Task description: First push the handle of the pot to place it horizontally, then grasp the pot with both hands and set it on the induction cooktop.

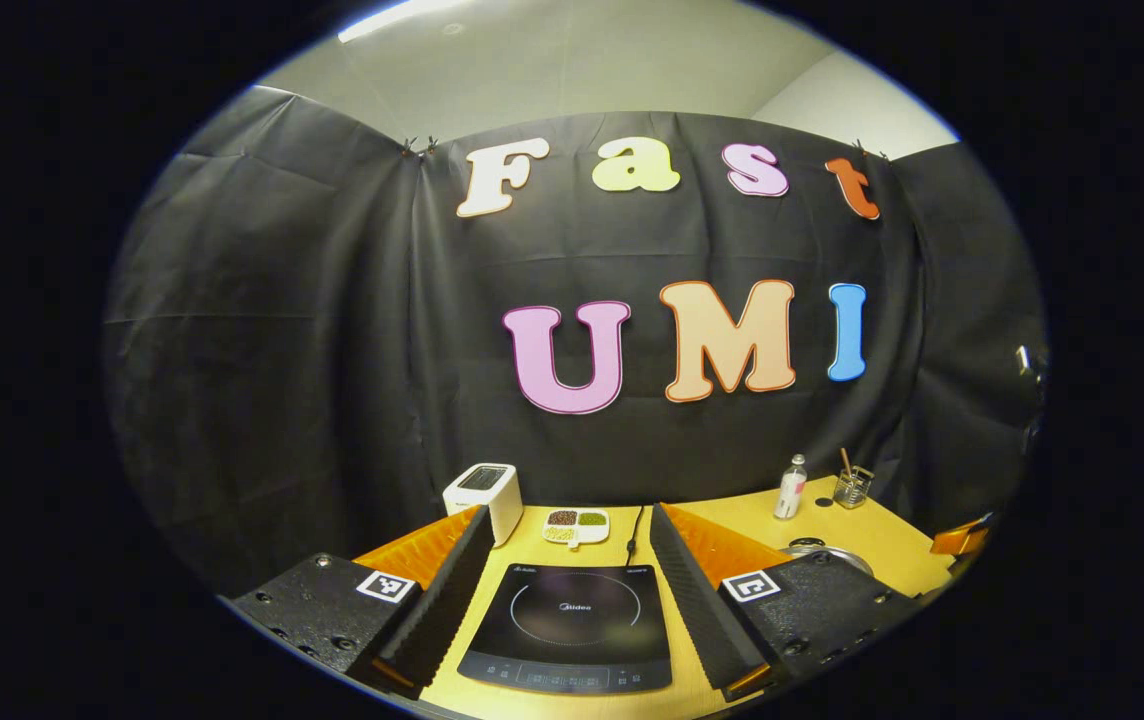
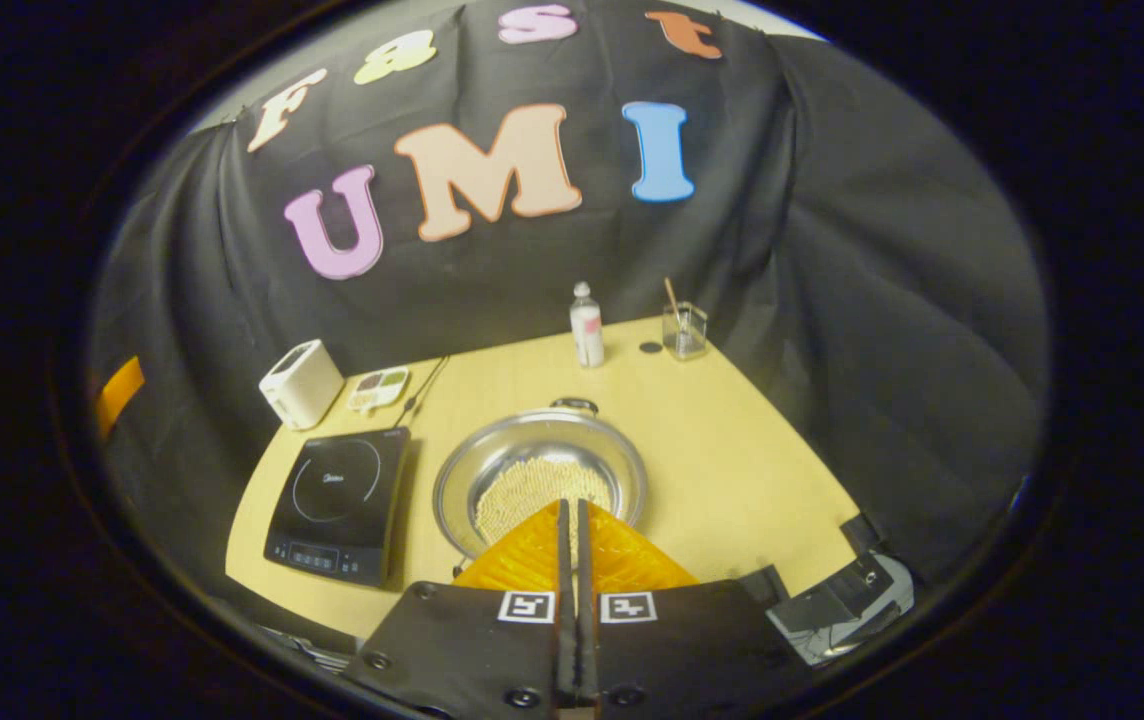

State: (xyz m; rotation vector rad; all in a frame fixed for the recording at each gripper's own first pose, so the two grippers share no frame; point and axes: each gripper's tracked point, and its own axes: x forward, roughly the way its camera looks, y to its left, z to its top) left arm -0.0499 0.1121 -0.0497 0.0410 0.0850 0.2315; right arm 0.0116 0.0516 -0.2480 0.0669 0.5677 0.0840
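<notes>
Hovering: right gripper (image 2: 572,515) over pot (image 2: 540,480).

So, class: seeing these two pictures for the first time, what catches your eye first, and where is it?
The shiny round metal pot holding pale grains sits mid-table, just beyond the right gripper, whose fingers are closed together. Left of it lies the flat black induction cooktop, framed between the left gripper's wide-open fingers. A white toaster stands behind.
</notes>
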